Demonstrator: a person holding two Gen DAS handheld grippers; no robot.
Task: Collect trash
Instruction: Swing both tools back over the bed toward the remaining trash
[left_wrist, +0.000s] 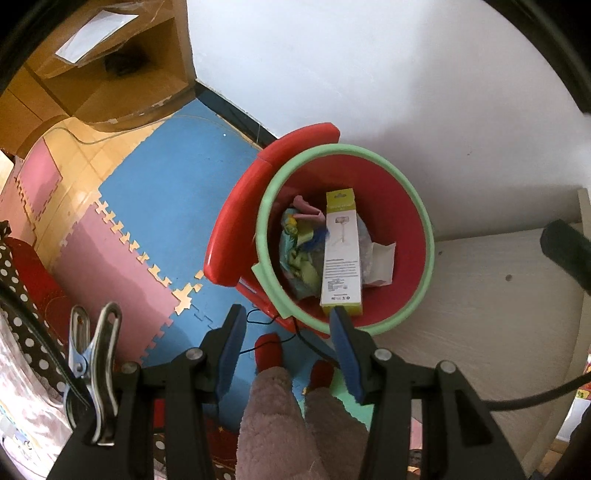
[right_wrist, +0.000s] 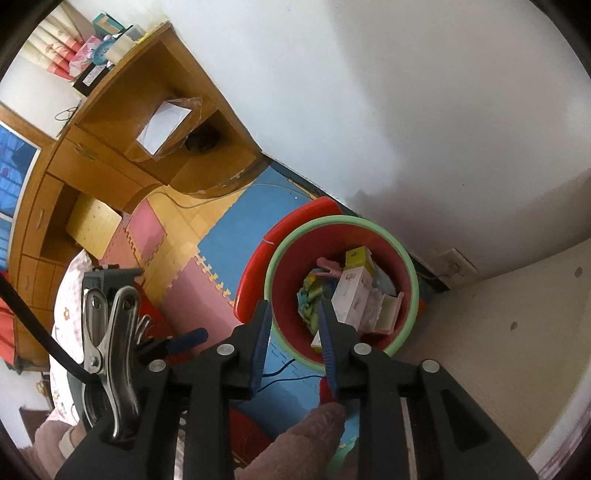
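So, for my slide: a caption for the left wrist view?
Open left gripper above a red bin already holding a long box and wrappers.

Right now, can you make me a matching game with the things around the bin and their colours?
Things:
1. bin rim
2. long box in the bin
3. curved seat beside the bin
4. floor mat left of the seat

Colours:
A. blue
B. red
C. white with yellow ends
D. light green

Pairs: 1-D, 2-C, 3-B, 4-A
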